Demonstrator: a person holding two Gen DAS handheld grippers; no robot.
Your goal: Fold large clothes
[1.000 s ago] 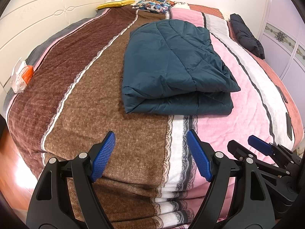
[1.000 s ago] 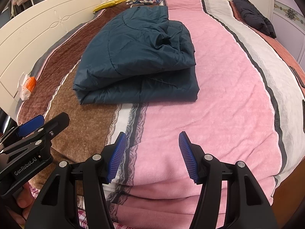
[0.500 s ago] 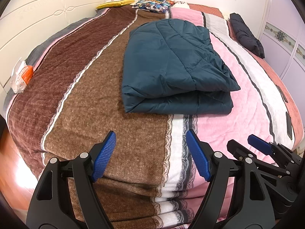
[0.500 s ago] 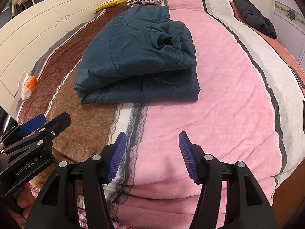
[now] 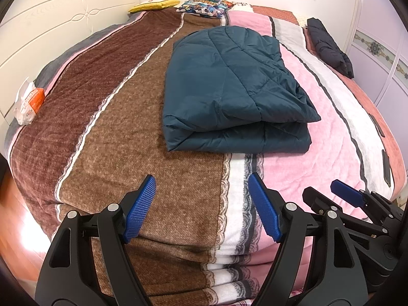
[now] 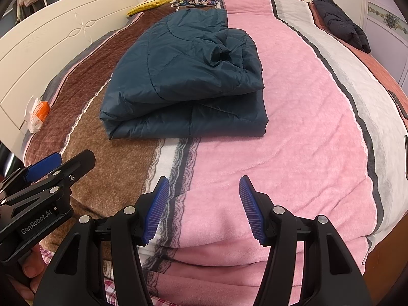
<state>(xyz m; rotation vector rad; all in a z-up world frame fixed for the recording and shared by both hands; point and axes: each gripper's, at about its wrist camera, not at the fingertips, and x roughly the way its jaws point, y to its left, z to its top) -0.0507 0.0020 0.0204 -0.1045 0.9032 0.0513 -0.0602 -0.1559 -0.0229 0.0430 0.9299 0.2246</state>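
The folded jacket [image 5: 229,94] lies mid-bed on the striped blanket [image 5: 127,153]. Far off sit pillows [image 5: 204,3]; a dark garment [image 5: 329,46] lies right, a packet [image 5: 28,102] left. Both the left gripper [image 5: 204,211] and the right gripper [image 6: 204,209] hang near, jaws apart, holding nothing.

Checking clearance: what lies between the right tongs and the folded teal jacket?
Only bare striped blanket separates the right tongs from the teal jacket, seen in the right wrist view.
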